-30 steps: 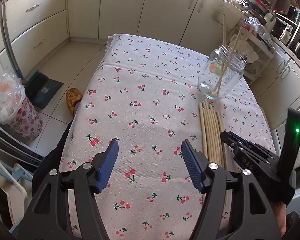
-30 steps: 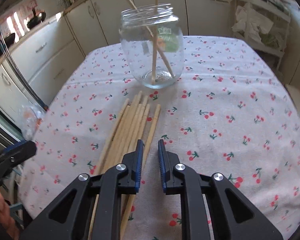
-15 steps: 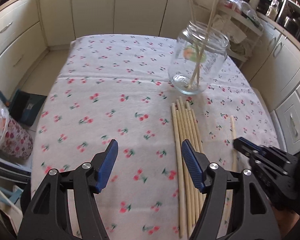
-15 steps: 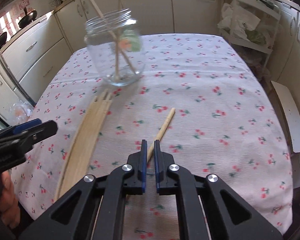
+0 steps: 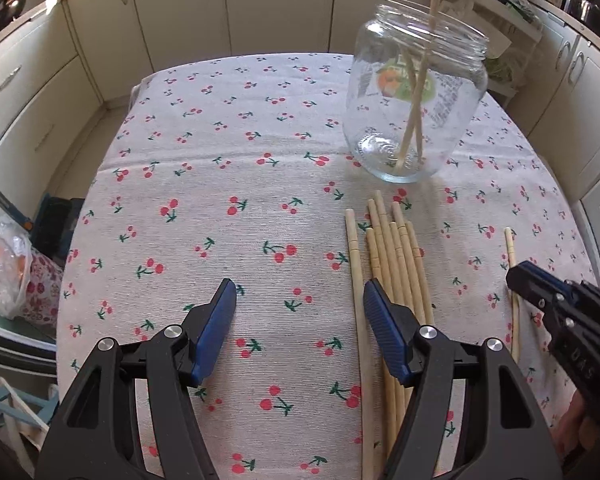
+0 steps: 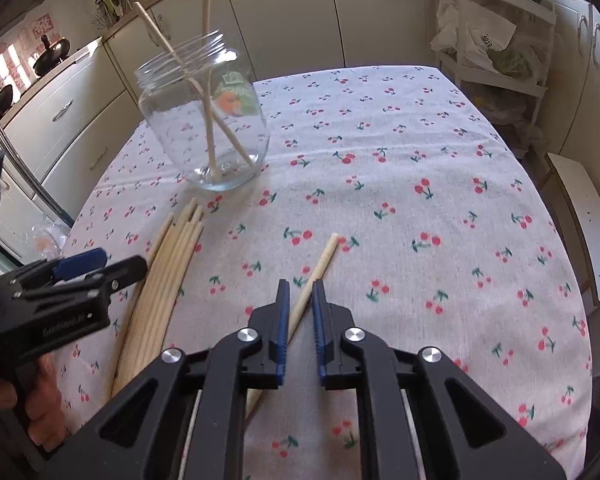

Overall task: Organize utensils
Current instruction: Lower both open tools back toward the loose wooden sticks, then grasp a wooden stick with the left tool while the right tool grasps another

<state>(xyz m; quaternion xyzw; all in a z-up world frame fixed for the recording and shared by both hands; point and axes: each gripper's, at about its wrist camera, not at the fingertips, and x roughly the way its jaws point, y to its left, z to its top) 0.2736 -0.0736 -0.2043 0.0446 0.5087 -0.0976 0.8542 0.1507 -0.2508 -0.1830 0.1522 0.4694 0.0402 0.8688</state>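
Because the lone chopstick [image 6: 325,258] is thin, stiff and light, we judge it will pivot or roll if pinched near an end; a hold around mid-length, across the shaft, looks safest. It lies on the cloth [image 6: 440,184], well apart from the bundle [image 6: 168,264], its far tip pointing roughly toward the jar [image 6: 204,120]. The right gripper [image 6: 299,312] has its jaws nearly closed with the stick running between them; whether the pads actually bite the wood, we cannot tell. Smooth wood against ribbed pads should hold, in our judgement, with light force.

The bundle of chopsticks lies side by side, tips toward the jar. The left gripper [image 5: 298,328] is spread wide and holds nothing, its right pad over the bundle's edge.

The jar stands upright near the bundle's tips, glass, so fragile and likely to tip if knocked at the rim. Two sticks [image 6: 210,92] already lean crossed inside it.

The cloth is woven, cherry-printed, slightly creased; we expect it to damp rolling but to bunch if dragged. Around the table: cream cabinets [image 5: 260,4], a wire rack [image 6: 496,52] with bags, a tiled floor.
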